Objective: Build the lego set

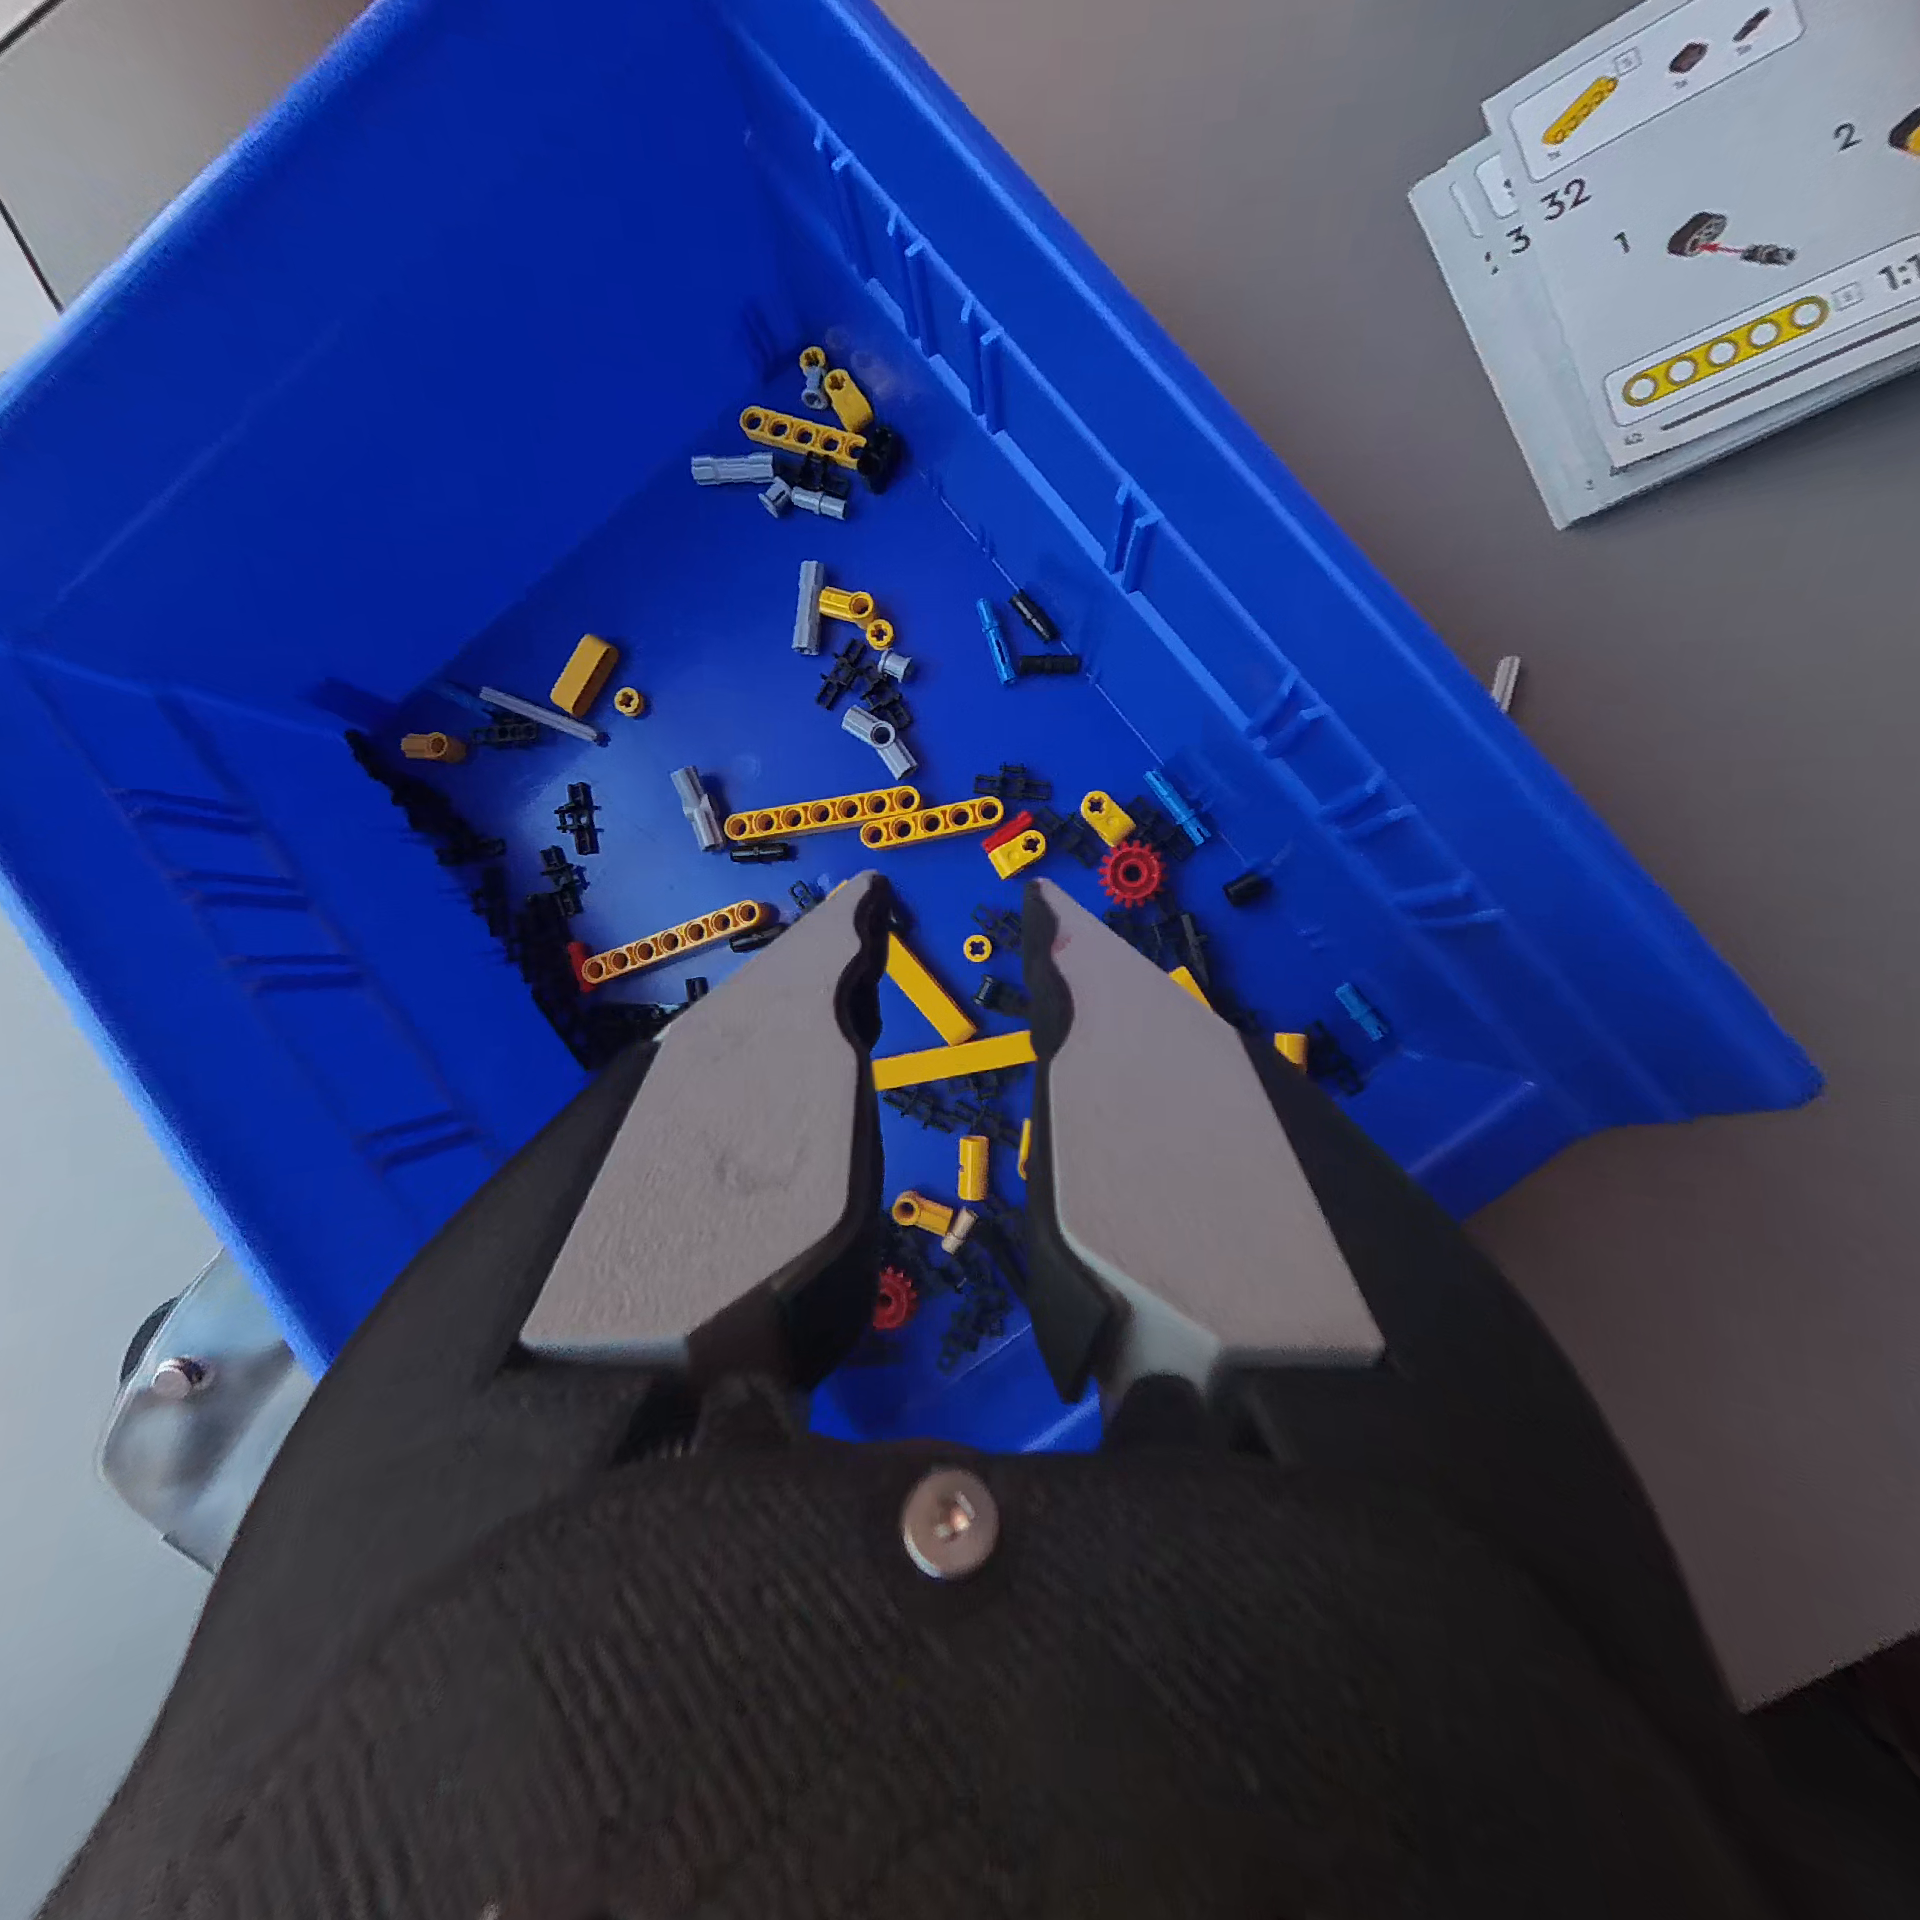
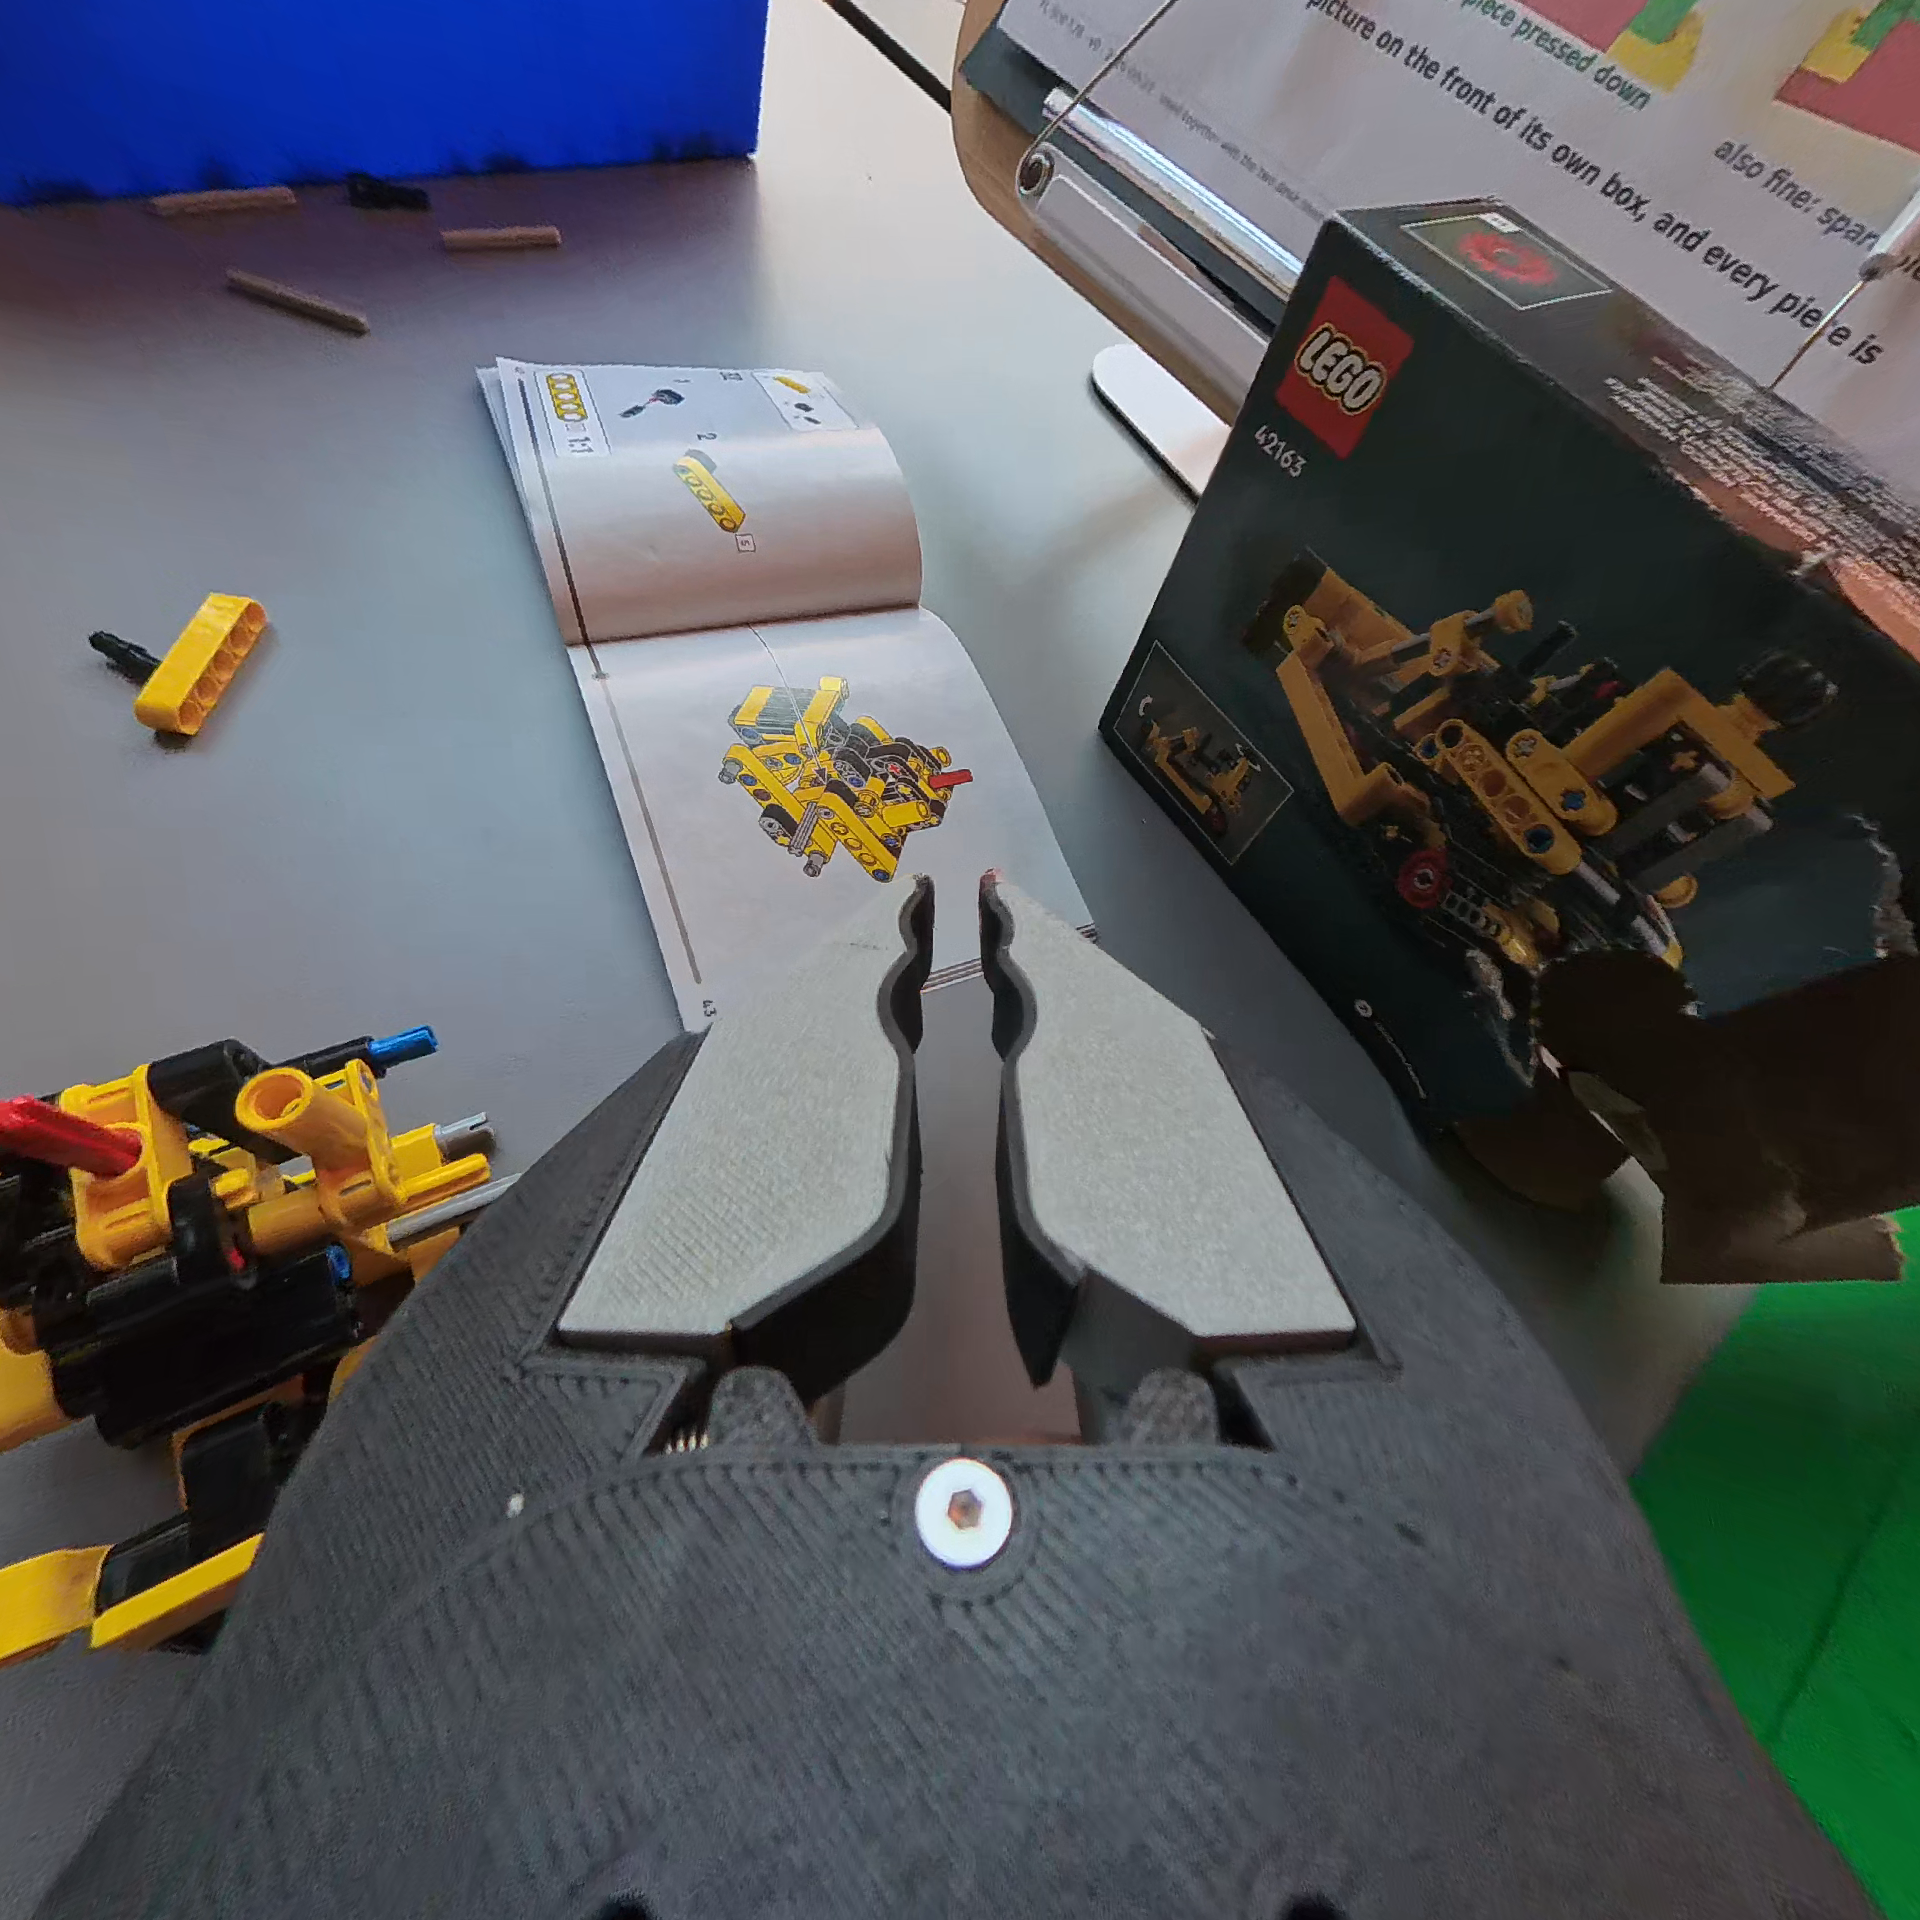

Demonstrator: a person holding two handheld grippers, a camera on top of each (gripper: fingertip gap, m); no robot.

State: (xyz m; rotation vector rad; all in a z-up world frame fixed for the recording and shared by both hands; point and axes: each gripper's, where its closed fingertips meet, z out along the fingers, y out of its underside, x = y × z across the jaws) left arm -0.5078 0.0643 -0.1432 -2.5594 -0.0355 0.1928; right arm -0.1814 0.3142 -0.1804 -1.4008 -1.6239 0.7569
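A blue bin [image 1: 436, 436] holds several loose pieces: yellow beams [image 1: 821, 812], black pins, grey connectors and a red gear [image 1: 1130, 873]. My left gripper [image 1: 951, 896] hangs open and empty above the bin's near part. My right gripper [image 2: 954, 888] is open by a narrow gap and empty, over the open instruction booklet [image 2: 727, 582]. The half-built yellow and black model [image 2: 208, 1226] lies at the lower left of the right wrist view. A yellow beam with a black pin [image 2: 203, 663] lies on the table to the left.
The set's box [image 2: 1538, 727] stands to the right of the booklet. A stand with a printed sheet [image 2: 1558, 114] is behind it. Brown rods [image 2: 296, 301] lie near the bin [image 2: 374, 83]. The booklet also shows in the left wrist view [image 1: 1714, 281]. A green surface [image 2: 1818, 1475] lies at right. My right fingertips sit around 40 cm from my left ones.
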